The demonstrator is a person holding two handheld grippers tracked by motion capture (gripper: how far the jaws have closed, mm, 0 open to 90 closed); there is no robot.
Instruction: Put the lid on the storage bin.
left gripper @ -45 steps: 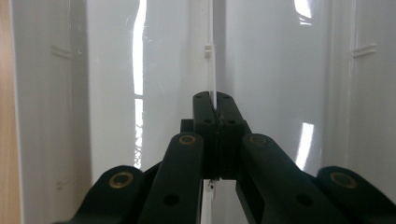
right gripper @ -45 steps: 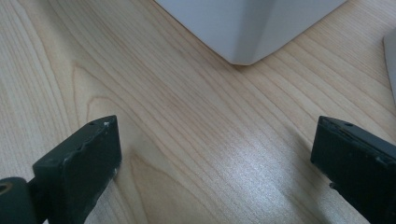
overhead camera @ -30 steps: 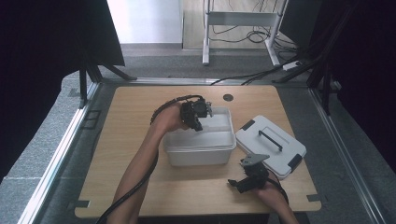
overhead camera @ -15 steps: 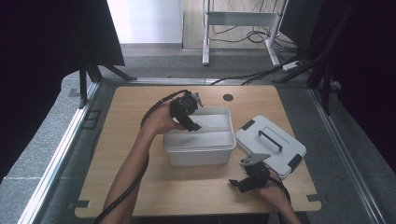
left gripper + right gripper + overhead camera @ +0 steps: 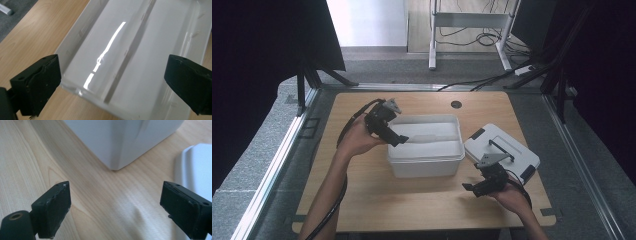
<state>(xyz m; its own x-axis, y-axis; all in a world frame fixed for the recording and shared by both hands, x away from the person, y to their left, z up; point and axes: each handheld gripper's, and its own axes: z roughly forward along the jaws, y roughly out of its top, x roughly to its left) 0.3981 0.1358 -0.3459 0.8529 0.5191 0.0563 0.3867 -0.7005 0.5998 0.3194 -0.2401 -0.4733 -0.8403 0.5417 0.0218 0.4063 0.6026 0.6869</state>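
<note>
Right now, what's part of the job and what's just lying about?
In the job:
- white plastic bin
- white lid with black clips
- left gripper, open, nothing between its jaws
- right gripper, open

Lying about:
- cables on the floor
- metal stand

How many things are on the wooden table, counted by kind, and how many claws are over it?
White open box: 1
White lid with black handle: 1
Claws: 2, the left claw and the right claw, both open and holding nothing
Total: 4
</note>
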